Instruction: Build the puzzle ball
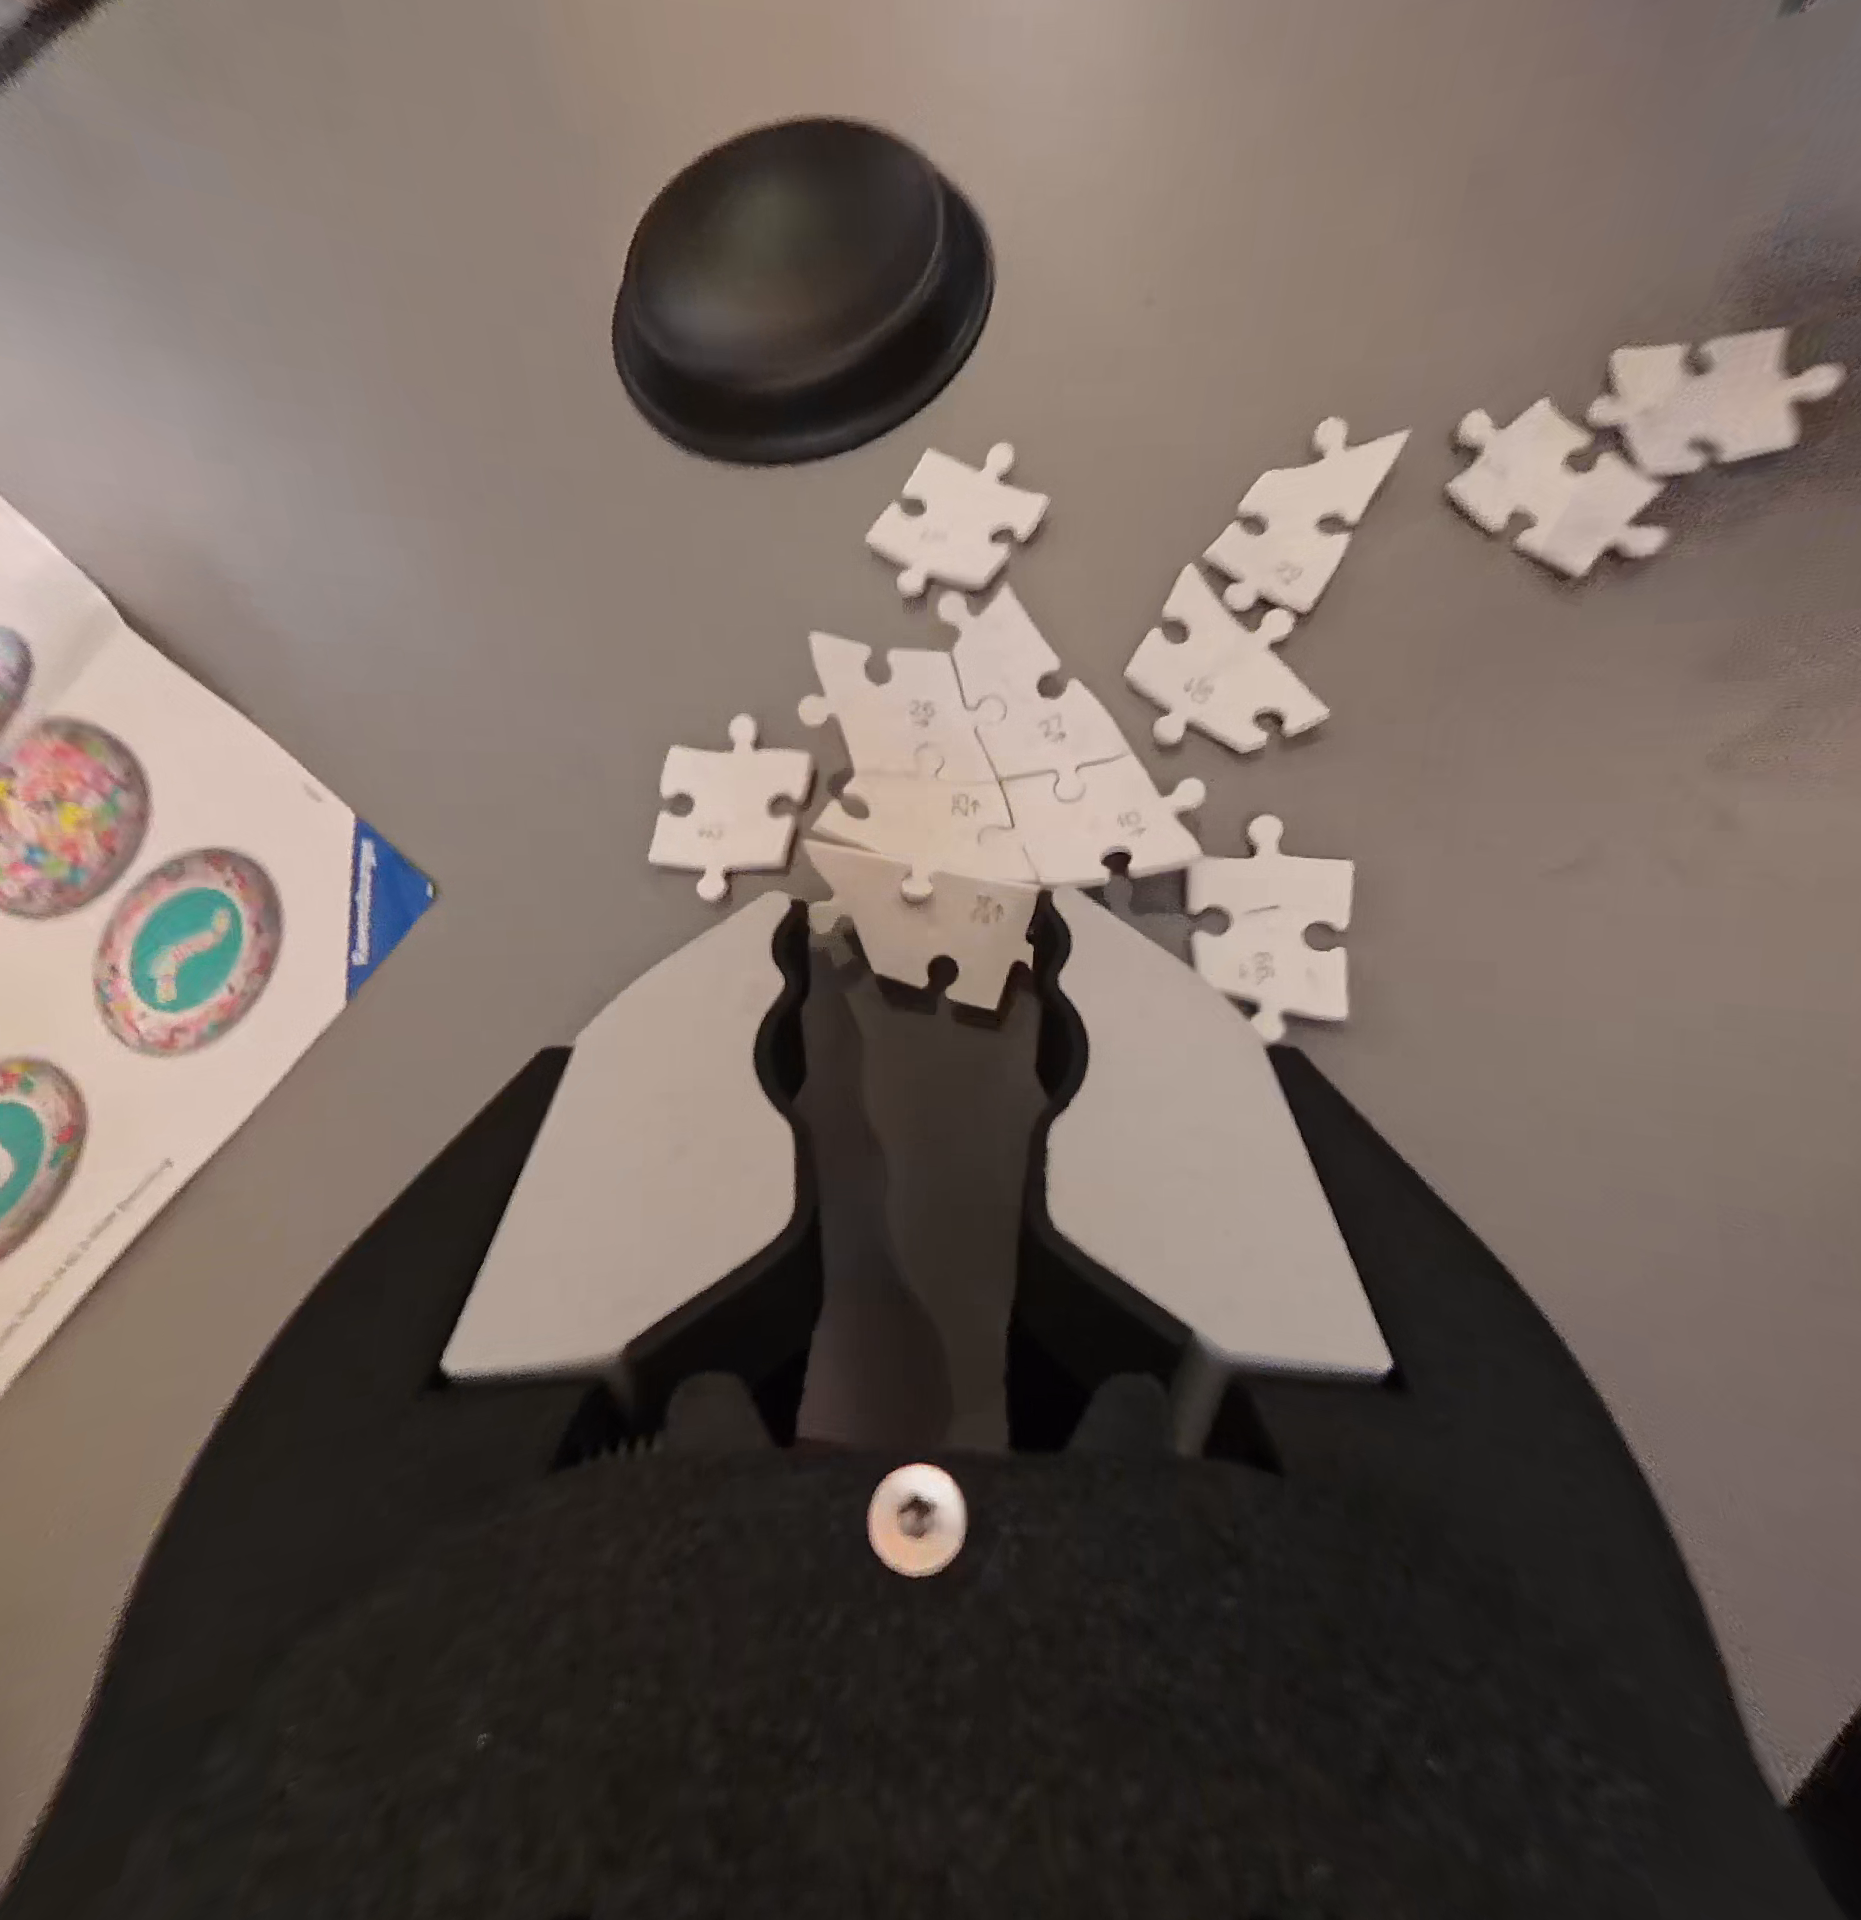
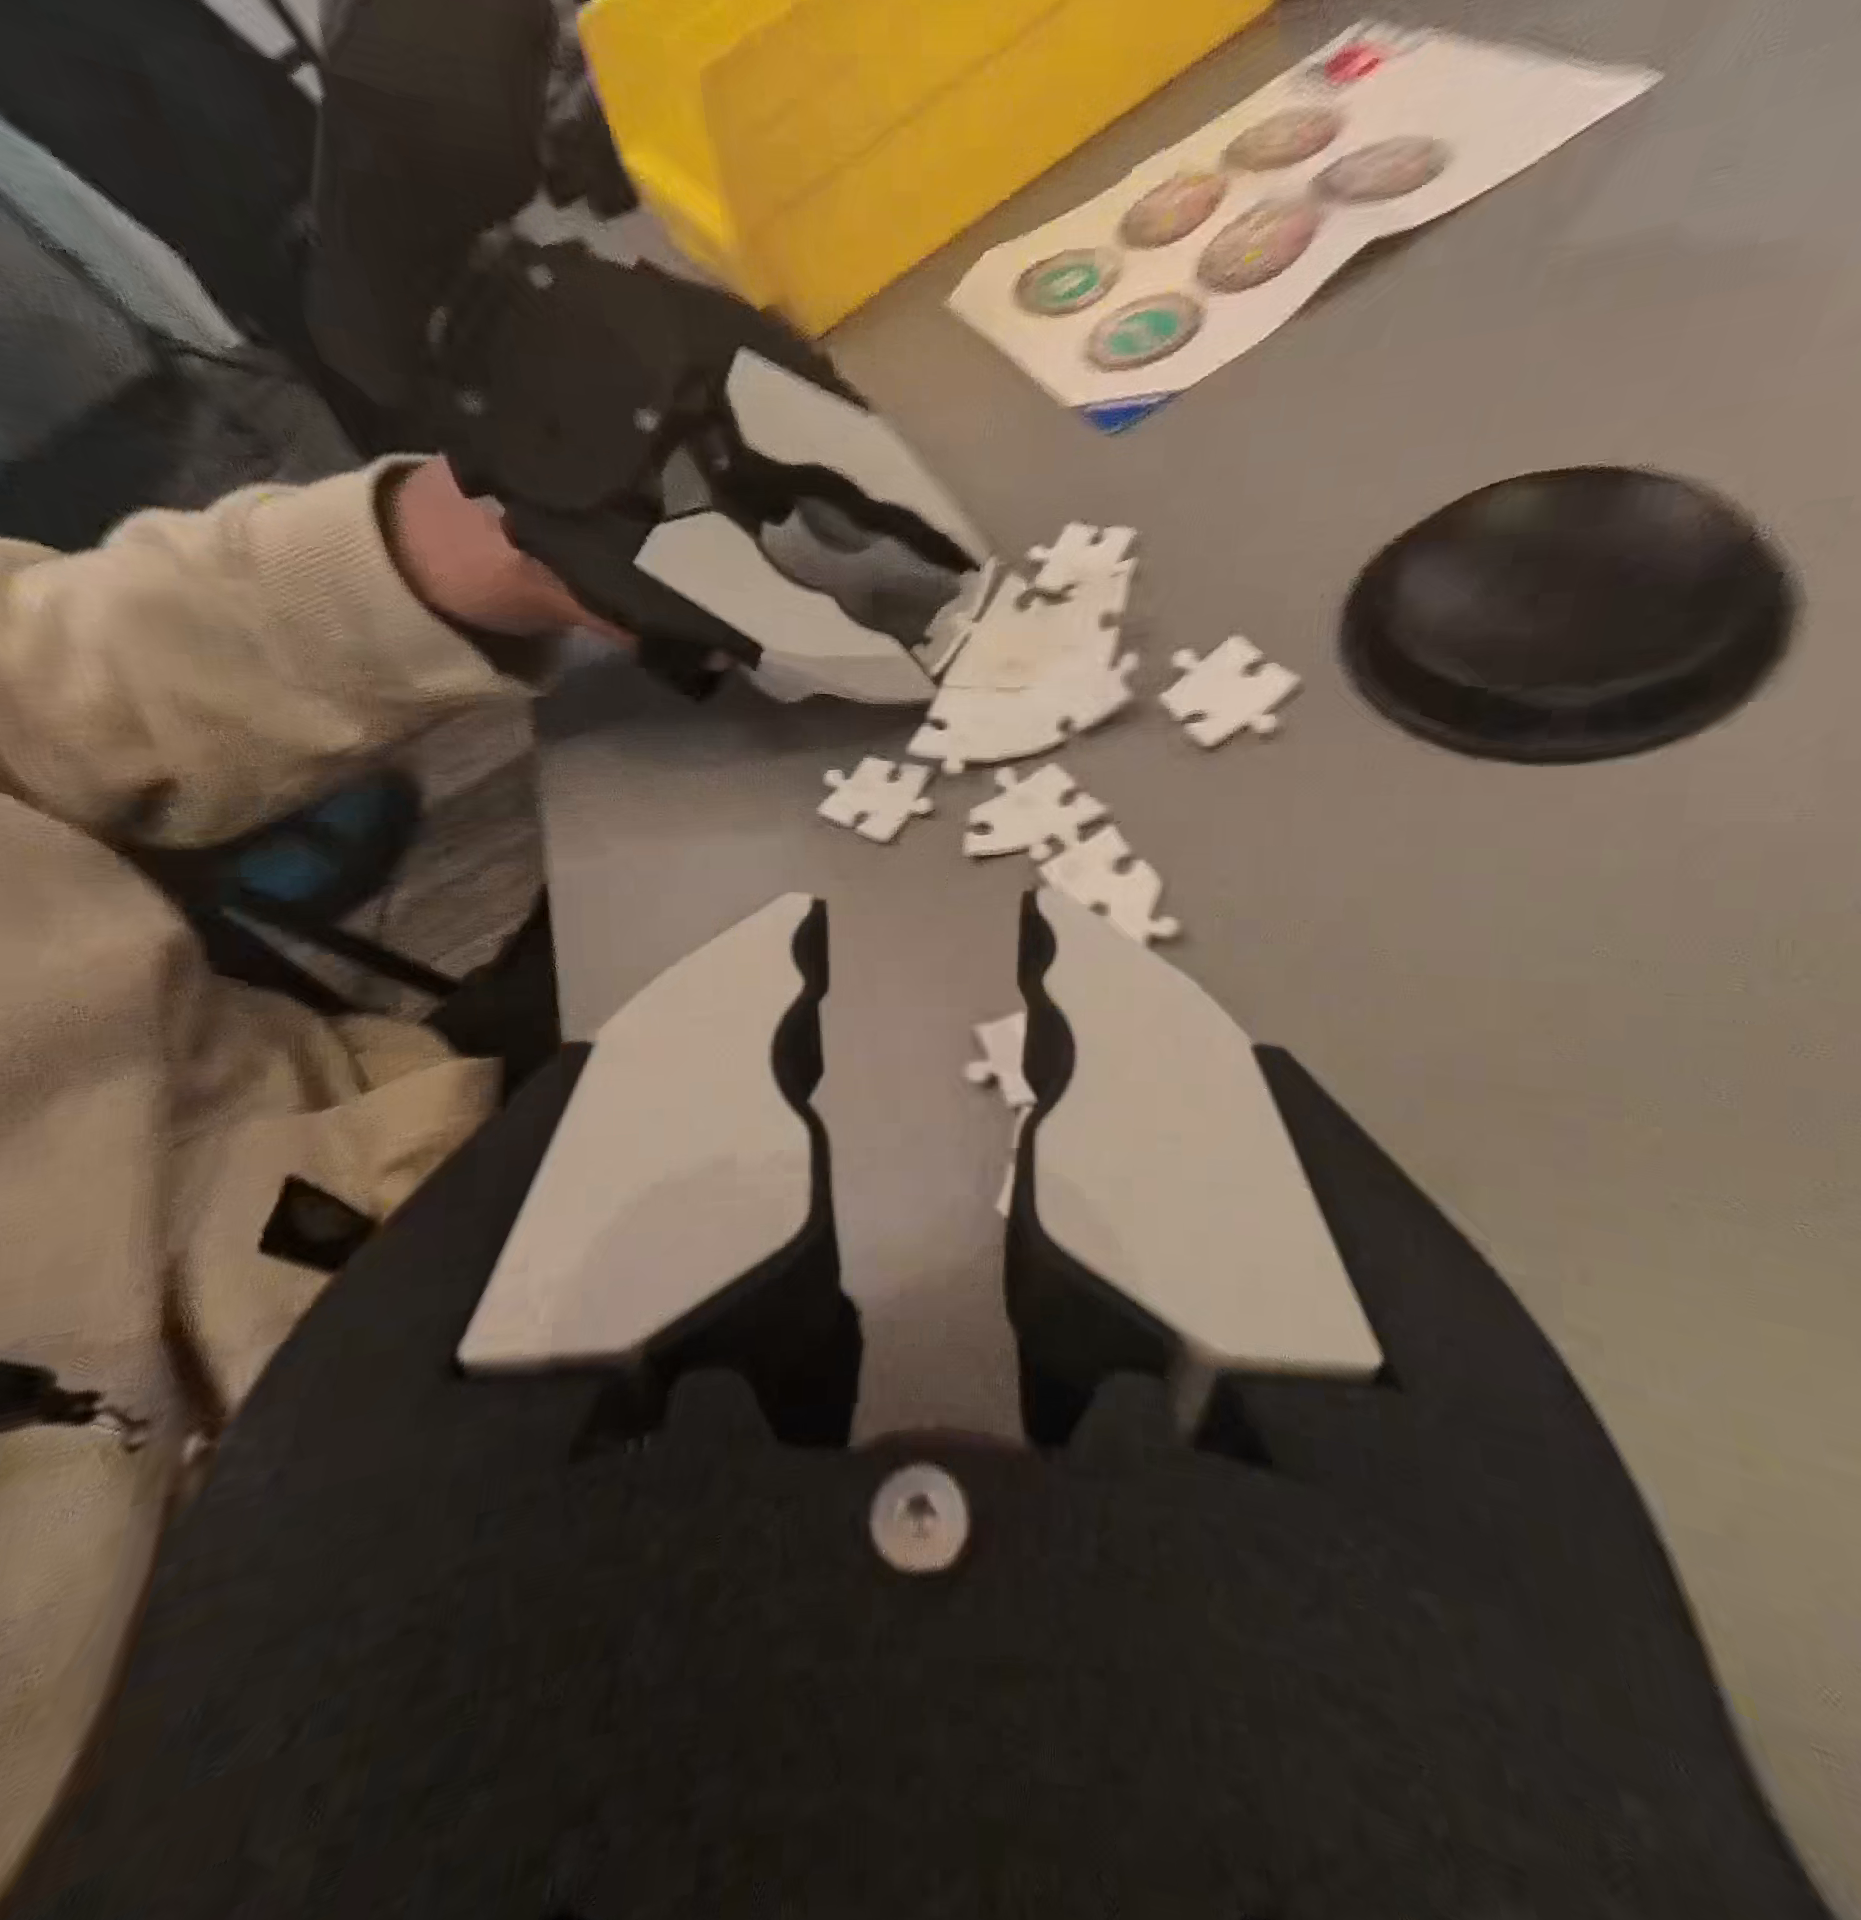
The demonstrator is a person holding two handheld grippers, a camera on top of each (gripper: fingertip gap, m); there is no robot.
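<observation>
Several joined white pieces make a curved patch (image 1: 993,790), the biggest part of the puzzle ball so far, and it lies on the grey table (image 1: 386,312) with its plain numbered side up, in front of the black domed stand (image 1: 801,291). The left gripper (image 1: 921,940) is closed on the nearest piece of this patch, its fingertips (image 1: 1051,935) pressing the two side edges; the right wrist view shows the same grip from the side, with the patch's near end raised a little at the jaws. I judge that the patch is light and stiff plastic, but its joints are only press-fits, so lifting it by one end piece can bend or open a seam; a hold nearer the middle, across two joined pieces, seems safer. The right gripper (image 2: 921,914) is parted about one piece wide and holds nothing, hovering over the table with loose pieces just ahead. Around the patch lie smaller groups: a joined pair (image 1: 1243,613) to its right, another pair (image 1: 1632,457) farther away. Single pieces are smallest, such as one (image 1: 728,805) just left of the patch and one (image 1: 1274,940) beside the left gripper's right finger. These are thin and smooth, lying flat, so I think the edges must be pinched carefully or they slip. A printed leaflet (image 1: 230,831) lies at the left.
</observation>
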